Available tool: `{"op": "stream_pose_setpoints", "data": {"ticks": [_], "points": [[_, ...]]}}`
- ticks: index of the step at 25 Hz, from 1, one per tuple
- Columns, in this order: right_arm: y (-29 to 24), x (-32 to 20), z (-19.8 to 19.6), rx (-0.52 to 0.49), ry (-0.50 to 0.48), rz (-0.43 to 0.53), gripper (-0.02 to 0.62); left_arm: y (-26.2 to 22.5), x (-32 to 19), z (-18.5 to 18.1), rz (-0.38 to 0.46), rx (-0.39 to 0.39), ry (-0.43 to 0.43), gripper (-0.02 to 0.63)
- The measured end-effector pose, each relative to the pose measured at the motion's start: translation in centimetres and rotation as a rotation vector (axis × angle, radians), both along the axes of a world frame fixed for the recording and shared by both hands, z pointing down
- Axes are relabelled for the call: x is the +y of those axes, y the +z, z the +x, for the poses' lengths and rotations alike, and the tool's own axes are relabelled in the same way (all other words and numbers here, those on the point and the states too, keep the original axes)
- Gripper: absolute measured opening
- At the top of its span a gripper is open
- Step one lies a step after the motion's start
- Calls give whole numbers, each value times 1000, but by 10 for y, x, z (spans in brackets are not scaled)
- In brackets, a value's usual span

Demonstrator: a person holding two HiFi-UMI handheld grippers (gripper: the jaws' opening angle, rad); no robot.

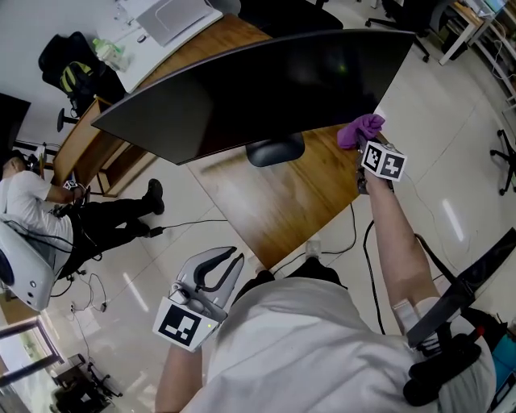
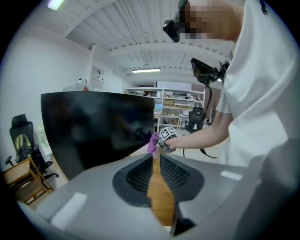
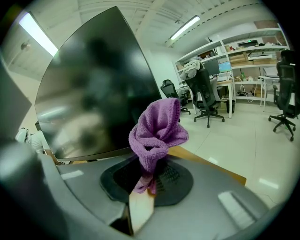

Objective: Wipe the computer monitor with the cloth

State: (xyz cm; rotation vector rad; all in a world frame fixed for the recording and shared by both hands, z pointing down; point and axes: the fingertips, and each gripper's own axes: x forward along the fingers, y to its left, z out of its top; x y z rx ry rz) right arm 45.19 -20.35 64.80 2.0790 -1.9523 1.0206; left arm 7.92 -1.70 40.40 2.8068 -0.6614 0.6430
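Note:
A wide, dark, curved monitor (image 1: 266, 89) stands on a wooden desk (image 1: 274, 202) on a black foot (image 1: 276, 150). My right gripper (image 1: 364, 145) is shut on a bunched purple cloth (image 1: 360, 129), held against the screen's lower right corner. In the right gripper view the cloth (image 3: 157, 131) rises from the right gripper (image 3: 149, 176) just in front of the monitor (image 3: 93, 93). My left gripper (image 1: 236, 256) hangs low, off the desk's near corner, jaws together and holding nothing. The left gripper (image 2: 156, 157) faces the monitor (image 2: 93, 126) and the cloth (image 2: 153, 142).
A person (image 1: 32, 202) sits on the floor side at the far left. A laptop (image 1: 173, 16) lies on the desk behind the monitor. Cables (image 1: 355, 234) trail on the floor by the desk corner. Office chairs (image 3: 206, 93) and shelves stand beyond.

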Motion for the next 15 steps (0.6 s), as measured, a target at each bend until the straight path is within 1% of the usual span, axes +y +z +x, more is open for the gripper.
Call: {"op": "stream_pose_setpoints", "data": {"ticks": [15], "points": [[-4,-10,-60,-1,-28,-10,55,3,-3,-44,5,39,-30,71]]}}
